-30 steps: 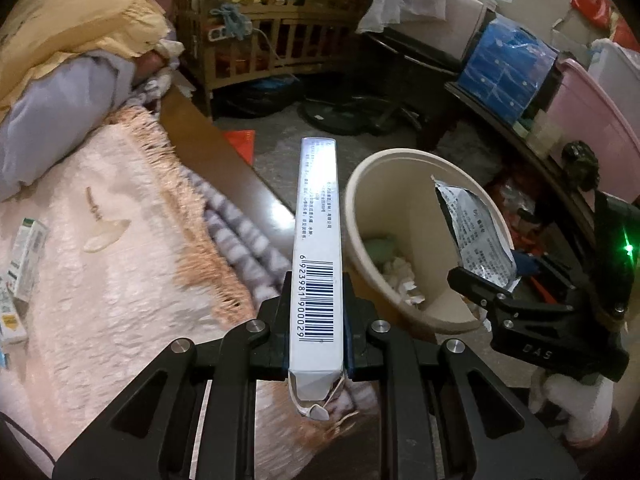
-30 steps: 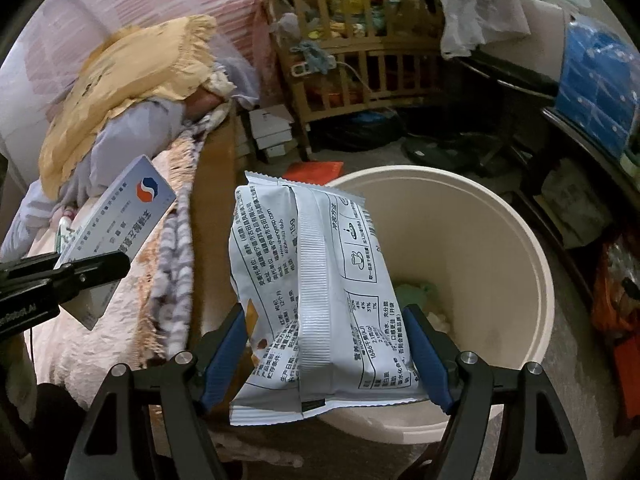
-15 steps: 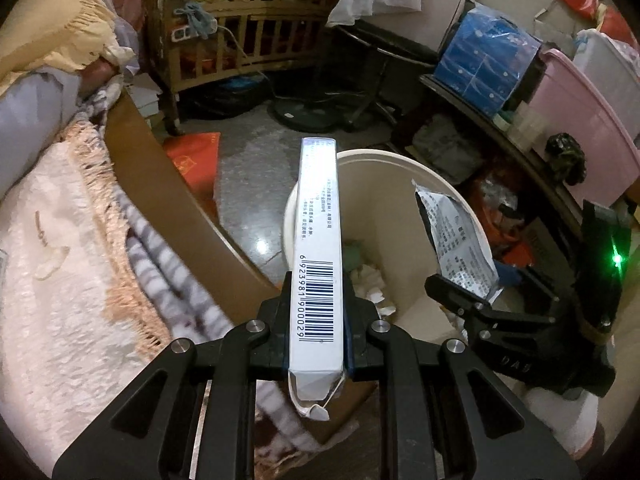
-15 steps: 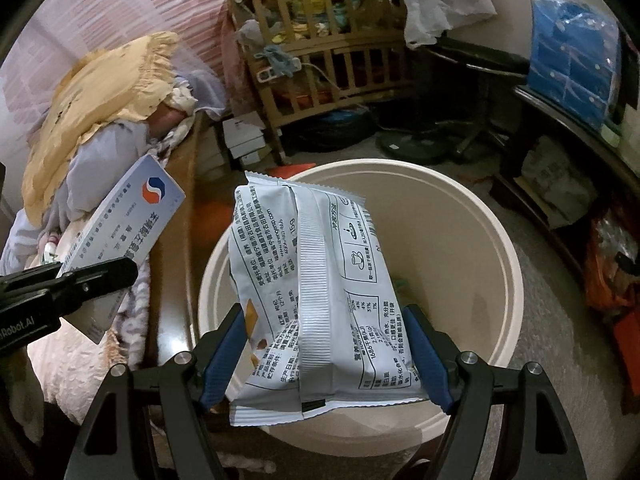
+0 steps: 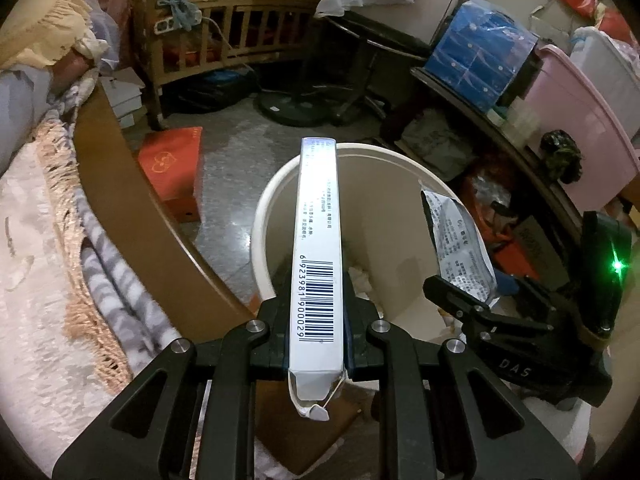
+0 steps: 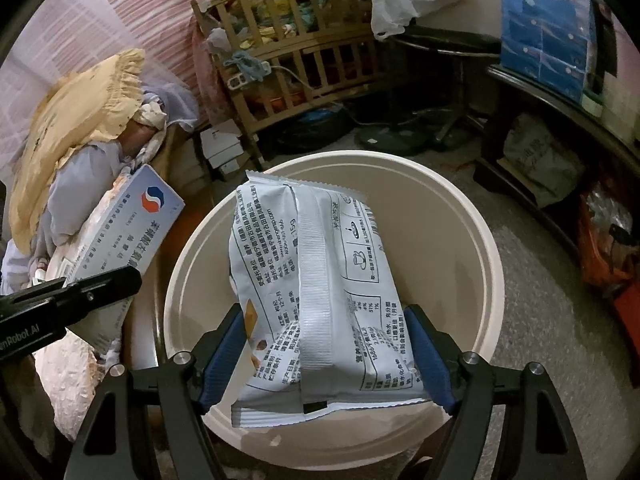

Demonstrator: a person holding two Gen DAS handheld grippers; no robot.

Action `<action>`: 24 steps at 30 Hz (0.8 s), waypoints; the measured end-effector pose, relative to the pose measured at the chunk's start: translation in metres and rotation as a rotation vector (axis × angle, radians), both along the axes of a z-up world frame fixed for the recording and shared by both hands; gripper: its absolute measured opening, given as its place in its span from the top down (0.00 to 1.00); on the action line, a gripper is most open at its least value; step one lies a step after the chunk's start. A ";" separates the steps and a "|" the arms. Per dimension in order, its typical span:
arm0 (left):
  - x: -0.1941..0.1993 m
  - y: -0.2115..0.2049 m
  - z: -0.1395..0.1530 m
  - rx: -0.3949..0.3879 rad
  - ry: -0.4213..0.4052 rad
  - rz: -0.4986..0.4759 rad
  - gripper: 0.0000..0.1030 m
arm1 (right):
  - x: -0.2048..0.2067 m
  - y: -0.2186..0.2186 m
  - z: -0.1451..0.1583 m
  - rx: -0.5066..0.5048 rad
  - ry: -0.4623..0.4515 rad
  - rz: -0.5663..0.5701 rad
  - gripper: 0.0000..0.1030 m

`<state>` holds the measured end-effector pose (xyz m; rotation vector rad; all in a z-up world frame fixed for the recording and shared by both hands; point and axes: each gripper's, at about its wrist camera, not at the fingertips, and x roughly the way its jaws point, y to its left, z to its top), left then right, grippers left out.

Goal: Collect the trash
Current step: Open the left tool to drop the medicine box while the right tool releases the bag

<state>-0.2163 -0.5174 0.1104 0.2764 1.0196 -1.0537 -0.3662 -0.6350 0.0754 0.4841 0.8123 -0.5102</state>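
Two pieces of trash are held over the cream bin, one in each gripper.

The left gripper (image 5: 318,332) is clamped tight on a slim white carton (image 5: 318,256), gripped by its barcoded end, the far end reaching above the near rim of the bin (image 5: 264,216); the right gripper (image 6: 324,354) is closed on a grey snack packet (image 6: 320,280), blue pads pressed to both sides, above the bin's mouth; crumpled tissue is seen at the bin's bottom; a fringed blanket (image 5: 40,240) lies at the left.
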 end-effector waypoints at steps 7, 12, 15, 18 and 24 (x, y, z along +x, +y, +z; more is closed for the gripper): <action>0.002 -0.006 -0.003 -0.037 0.038 -0.018 0.80 | -0.005 -0.008 -0.002 0.002 -0.006 -0.061 0.20; 0.004 -0.002 -0.002 -0.059 0.050 -0.019 0.57 | -0.009 -0.016 -0.006 0.044 -0.009 -0.087 0.20; 0.004 0.002 0.000 -0.047 0.036 -0.015 0.57 | -0.009 -0.014 -0.006 0.043 -0.011 -0.076 0.20; 0.003 0.009 0.002 -0.034 0.008 -0.003 0.57 | -0.007 -0.009 -0.004 0.036 -0.015 -0.049 0.20; 0.009 0.030 0.006 -0.002 -0.059 0.050 0.57 | -0.002 0.006 -0.001 0.008 -0.021 -0.003 0.20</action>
